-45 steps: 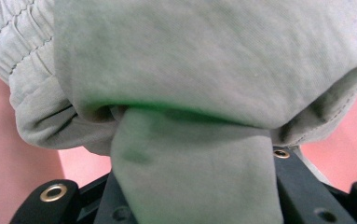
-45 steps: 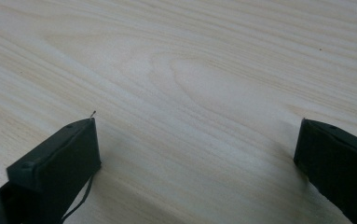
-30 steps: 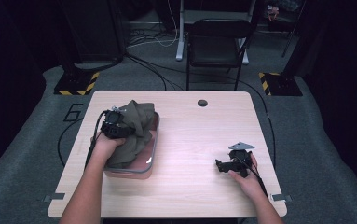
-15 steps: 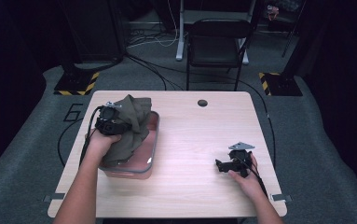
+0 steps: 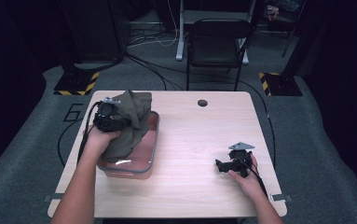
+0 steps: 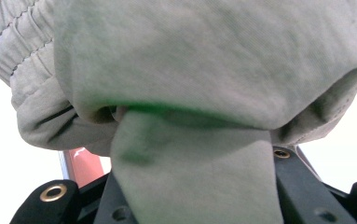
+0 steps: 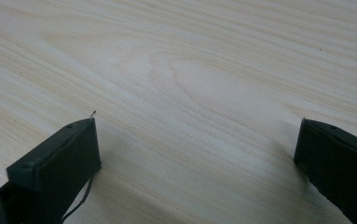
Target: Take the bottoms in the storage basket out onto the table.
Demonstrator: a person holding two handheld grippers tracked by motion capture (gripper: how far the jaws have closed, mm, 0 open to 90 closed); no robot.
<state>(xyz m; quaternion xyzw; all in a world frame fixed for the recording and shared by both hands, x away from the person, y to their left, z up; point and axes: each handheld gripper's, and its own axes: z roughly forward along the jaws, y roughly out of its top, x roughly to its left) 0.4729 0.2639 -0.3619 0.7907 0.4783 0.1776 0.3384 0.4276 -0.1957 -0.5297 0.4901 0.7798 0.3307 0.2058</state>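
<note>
On the left side of the worktop (image 5: 190,154), the left hand-held gripper (image 5: 108,116) is gripping an olive-green garment (image 5: 132,123) and holding it up above a clear container (image 5: 150,156) with a reddish tint; the cloth is bunching around the tool and hanging down so that its lower folds are reaching into the container; in the left gripper view the garment (image 6: 204,79) is crowding close before the camera, a flat band of it is running down between the two black jaws, which are clamping on it, and a ribbed, elasticated hem is showing at the upper left; a sliver of the reddish container (image 6: 83,163) is peeking out beneath the fabric; the person's left forearm is coming up from the bottom edge beside the container. Toward the middle, bare pale wood is lying between the two hands, and a small dark round hole (image 5: 202,102) is sitting near the far edge. On the right, well apart from the garment, the right hand-held gripper (image 5: 223,165) is resting low on the worktop in the person's right hand; in the right gripper view its jaws are standing wide apart with nothing between them, just wood grain (image 7: 190,84); beyond the far edge a black chair (image 5: 218,42) is standing on the grey floor.
</note>
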